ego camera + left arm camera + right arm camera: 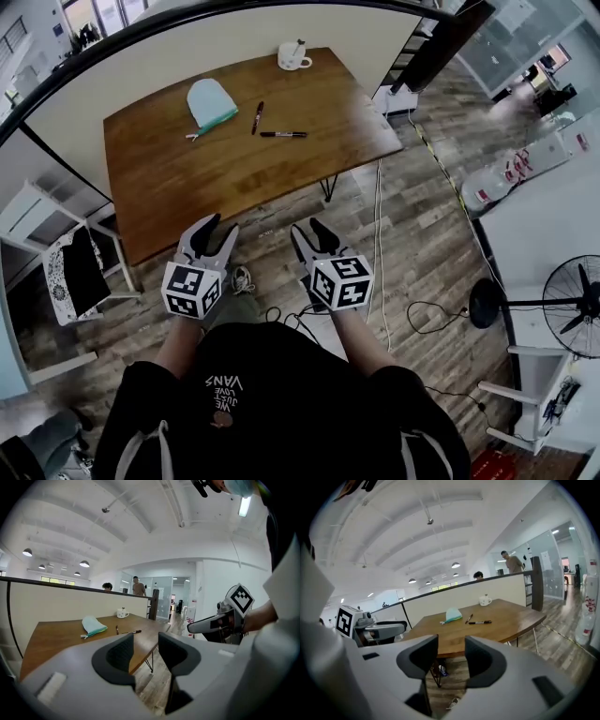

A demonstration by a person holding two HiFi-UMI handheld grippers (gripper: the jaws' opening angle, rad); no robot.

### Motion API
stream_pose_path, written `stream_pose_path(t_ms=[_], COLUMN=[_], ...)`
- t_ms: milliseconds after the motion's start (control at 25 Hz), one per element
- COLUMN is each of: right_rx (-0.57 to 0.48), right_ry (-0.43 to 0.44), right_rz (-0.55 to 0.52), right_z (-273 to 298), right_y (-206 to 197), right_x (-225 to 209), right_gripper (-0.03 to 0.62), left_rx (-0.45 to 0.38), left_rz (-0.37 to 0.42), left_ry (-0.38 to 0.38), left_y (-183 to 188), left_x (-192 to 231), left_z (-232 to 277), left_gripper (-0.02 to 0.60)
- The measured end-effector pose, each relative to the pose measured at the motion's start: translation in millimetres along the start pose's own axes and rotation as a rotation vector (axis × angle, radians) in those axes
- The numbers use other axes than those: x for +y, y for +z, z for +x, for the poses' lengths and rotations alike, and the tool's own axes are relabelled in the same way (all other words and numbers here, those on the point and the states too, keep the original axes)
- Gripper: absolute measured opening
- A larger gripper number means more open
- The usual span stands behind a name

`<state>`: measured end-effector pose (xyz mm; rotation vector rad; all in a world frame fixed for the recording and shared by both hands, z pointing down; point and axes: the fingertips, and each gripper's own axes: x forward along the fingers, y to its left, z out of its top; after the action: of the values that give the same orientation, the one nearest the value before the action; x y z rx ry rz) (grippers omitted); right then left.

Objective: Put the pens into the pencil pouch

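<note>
A pale teal pencil pouch (211, 103) (93, 625) (453, 615) lies on the far part of the wooden table (187, 178). Two dark pens rest to its right: one (257, 117) (468, 618) points away from me, the other (282, 134) (481, 622) lies crosswise. Both grippers hover over the floor, well short of the table's near edge. My left gripper (217, 232) (146, 651) is open and empty. My right gripper (307, 234) (451, 656) is open and empty too.
A white mug (293, 58) stands at the table's far right corner. A low partition wall (122, 66) backs the table. A white chair (66, 267) sits at the left, a floor fan (562, 305) at the right. Cables (380, 244) trail over the wood floor.
</note>
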<state>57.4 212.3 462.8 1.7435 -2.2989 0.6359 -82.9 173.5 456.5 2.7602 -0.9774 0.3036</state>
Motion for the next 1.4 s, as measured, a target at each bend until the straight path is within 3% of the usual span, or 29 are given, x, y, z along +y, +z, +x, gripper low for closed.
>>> stream_pose_path(t_ms=[280, 720, 1400], right_rx=[0.028, 0.075, 0.189], right_ry=[-0.06, -0.12, -0.047], right_rz=[0.022, 0.044, -0.01], right_z=[59, 126, 201], right_y=[22, 38, 40], right_x=[-31, -44, -95], right_gripper=[0.144, 0.144, 0.144], left_rx=[0.014, 0.06, 0.172], left_rz=[0.008, 0.024, 0.051], left_ry=[-0.027, -0.047, 0.053], left_y=[18, 22, -3], left_x=[61, 147, 203], left_z=[52, 88, 148], left_gripper=[0.149, 0.15, 0.15])
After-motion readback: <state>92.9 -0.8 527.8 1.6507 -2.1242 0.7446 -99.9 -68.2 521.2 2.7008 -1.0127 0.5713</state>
